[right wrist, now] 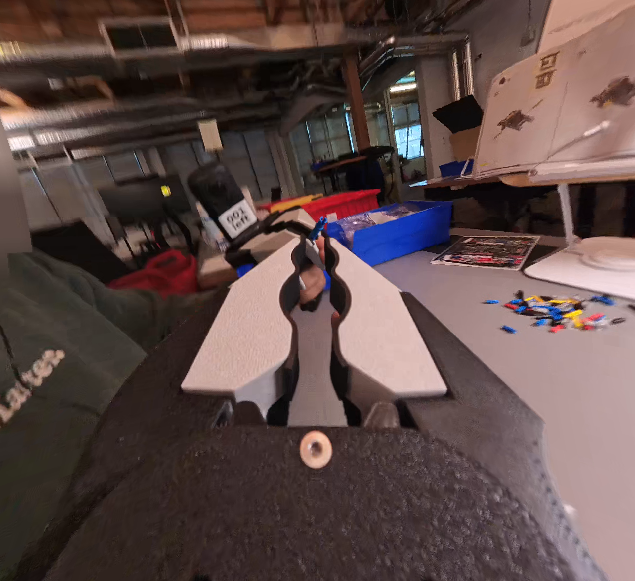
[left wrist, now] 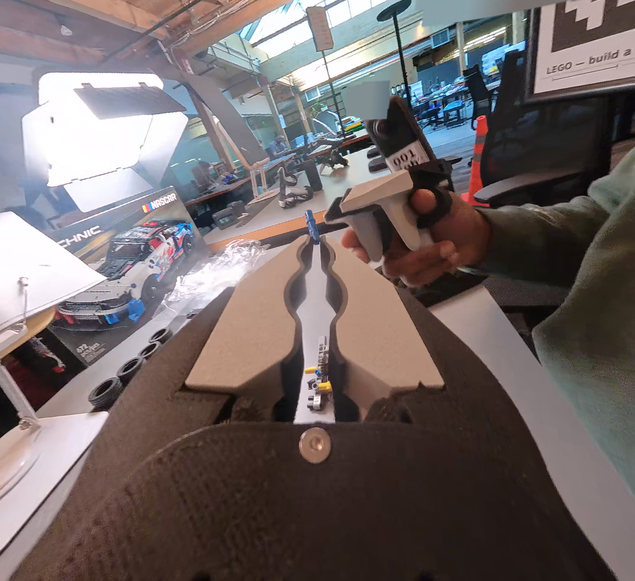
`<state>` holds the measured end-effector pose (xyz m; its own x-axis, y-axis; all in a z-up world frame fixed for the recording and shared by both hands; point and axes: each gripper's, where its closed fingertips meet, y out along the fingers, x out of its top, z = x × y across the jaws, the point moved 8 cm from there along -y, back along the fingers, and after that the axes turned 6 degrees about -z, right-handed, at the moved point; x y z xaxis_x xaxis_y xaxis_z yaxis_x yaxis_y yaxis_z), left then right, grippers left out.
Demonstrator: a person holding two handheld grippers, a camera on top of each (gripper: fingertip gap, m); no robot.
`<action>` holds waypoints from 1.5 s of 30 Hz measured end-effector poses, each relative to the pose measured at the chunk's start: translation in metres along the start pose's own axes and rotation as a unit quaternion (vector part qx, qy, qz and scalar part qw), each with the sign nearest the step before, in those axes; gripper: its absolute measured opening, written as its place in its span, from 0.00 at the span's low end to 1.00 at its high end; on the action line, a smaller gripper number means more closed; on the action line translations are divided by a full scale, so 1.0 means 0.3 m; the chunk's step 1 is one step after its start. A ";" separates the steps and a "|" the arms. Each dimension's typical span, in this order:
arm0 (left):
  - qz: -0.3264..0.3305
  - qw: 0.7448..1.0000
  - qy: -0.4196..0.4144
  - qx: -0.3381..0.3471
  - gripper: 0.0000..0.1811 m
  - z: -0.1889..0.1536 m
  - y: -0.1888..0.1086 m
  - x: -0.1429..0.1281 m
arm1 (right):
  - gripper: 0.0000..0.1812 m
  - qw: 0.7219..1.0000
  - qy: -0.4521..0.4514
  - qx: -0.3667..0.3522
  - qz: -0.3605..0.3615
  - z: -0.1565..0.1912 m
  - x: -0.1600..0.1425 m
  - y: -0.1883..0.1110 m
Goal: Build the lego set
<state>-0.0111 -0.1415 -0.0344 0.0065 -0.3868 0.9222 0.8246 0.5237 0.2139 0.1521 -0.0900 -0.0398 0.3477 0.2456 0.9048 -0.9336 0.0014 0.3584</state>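
Our left gripper [left wrist: 314,244] pinches a small blue Lego pin [left wrist: 312,225] at its nearly closed tips. Our right gripper [right wrist: 315,240] likewise nips a blue pin [right wrist: 317,227]. Loose bricks [right wrist: 556,313] lie at three o'clock on the grey table [right wrist: 481,375].

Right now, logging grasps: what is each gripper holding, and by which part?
The left gripper pinches a small blue pin by its lower end. The right gripper likewise holds a blue pin by its lower end.
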 end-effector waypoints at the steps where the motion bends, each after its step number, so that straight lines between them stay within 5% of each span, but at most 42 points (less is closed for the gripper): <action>1: -0.001 1.000 -0.010 -0.011 0.01 0.001 -0.002 0.001 | 0.06 0.998 -0.056 0.013 0.038 0.006 0.022 -0.008; 6: -0.003 0.996 -0.057 -0.064 0.01 -0.012 0.006 -0.004 | 0.10 0.926 -0.300 0.120 0.194 0.021 0.087 -0.018; 11: 0.012 0.995 -0.059 -0.083 0.01 -0.035 0.025 -0.021 | 0.13 0.869 -0.361 0.188 0.281 0.018 0.084 0.021; 15: 0.017 0.994 -0.063 -0.093 0.01 -0.043 0.031 -0.030 | 0.11 0.855 -0.367 0.207 0.301 0.014 0.088 0.043; 45: 0.008 0.993 -0.077 -0.094 0.01 -0.046 0.030 -0.035 | 0.02 0.893 -0.270 0.225 0.282 -0.005 0.080 0.059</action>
<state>0.0041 -0.1430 -0.0467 -0.0535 -0.2520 0.9663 0.9163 0.3722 0.1478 0.1437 -0.0825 -0.0122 -0.0623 -0.4190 0.9059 -0.8859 -0.3948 -0.2435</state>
